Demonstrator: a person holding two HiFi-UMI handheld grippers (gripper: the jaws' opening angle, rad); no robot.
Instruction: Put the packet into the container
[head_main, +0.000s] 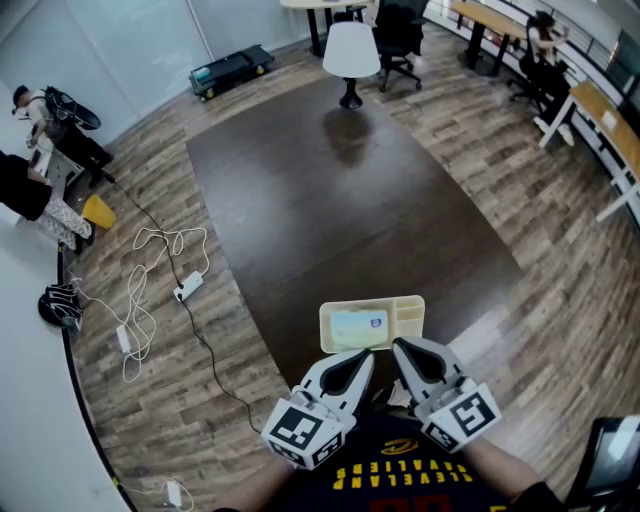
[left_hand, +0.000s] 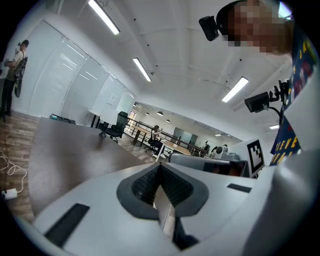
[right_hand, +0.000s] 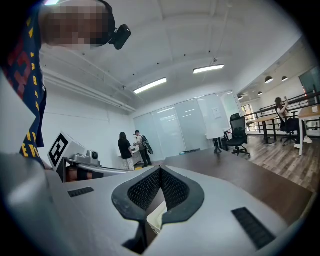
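A cream plastic container (head_main: 410, 312) sits on the dark table (head_main: 340, 200) near its front edge. A pale packet with a blue mark (head_main: 358, 325) lies in its larger left compartment. My left gripper (head_main: 368, 356) is shut just in front of the container's left half, nothing between its jaws. My right gripper (head_main: 398, 348) is shut beside it, in front of the container's right half. In the left gripper view the jaws (left_hand: 159, 170) meet, and in the right gripper view (right_hand: 160, 172) too. A cream edge of the container (right_hand: 156, 220) shows below the right jaws.
White cables and power adapters (head_main: 150, 285) lie on the wooden floor to the left of the table. A white lamp (head_main: 351, 55) stands at the table's far end. Office chairs (head_main: 400, 40) and desks (head_main: 600, 120) stand at the back right. People stand at the far left (head_main: 40, 130).
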